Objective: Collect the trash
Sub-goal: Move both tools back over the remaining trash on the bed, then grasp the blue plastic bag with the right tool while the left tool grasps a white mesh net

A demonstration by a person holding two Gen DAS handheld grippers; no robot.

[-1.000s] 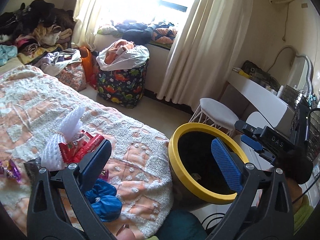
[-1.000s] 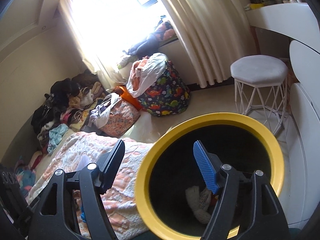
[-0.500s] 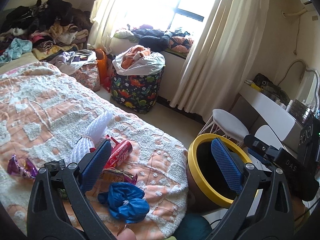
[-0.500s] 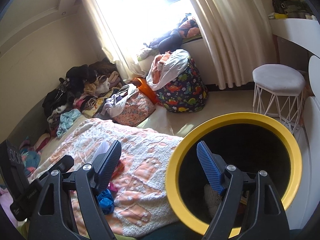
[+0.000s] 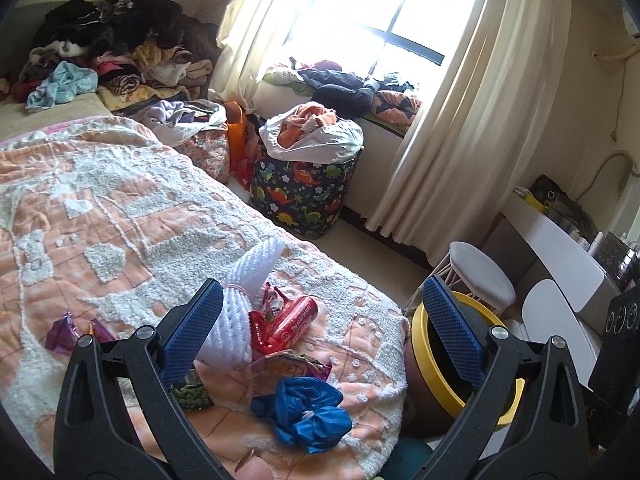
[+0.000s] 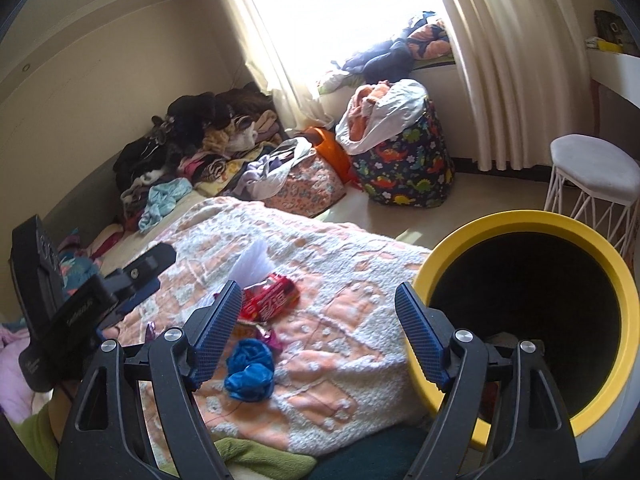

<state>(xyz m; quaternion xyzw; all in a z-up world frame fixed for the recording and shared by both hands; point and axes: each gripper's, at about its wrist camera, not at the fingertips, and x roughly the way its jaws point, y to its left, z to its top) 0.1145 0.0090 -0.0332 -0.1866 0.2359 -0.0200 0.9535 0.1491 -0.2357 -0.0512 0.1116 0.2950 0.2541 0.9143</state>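
With the yellow-rimmed bin (image 6: 532,320) off the bed's (image 5: 100,208) corner and wrappers beside the blue bag (image 5: 308,412) near that edge, both empty, spread grippers, left (image 5: 320,332) and right (image 6: 318,334), should probably pinch one piece cleanly.

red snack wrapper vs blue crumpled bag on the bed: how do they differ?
The red wrapper is long, glossy and printed; the blue bag is plain and scrunched into a wad. The red wrapper lies against the white foam net; the blue bag sits apart, nearer the bed's edge. Both lie loose on the blanket, ungripped.
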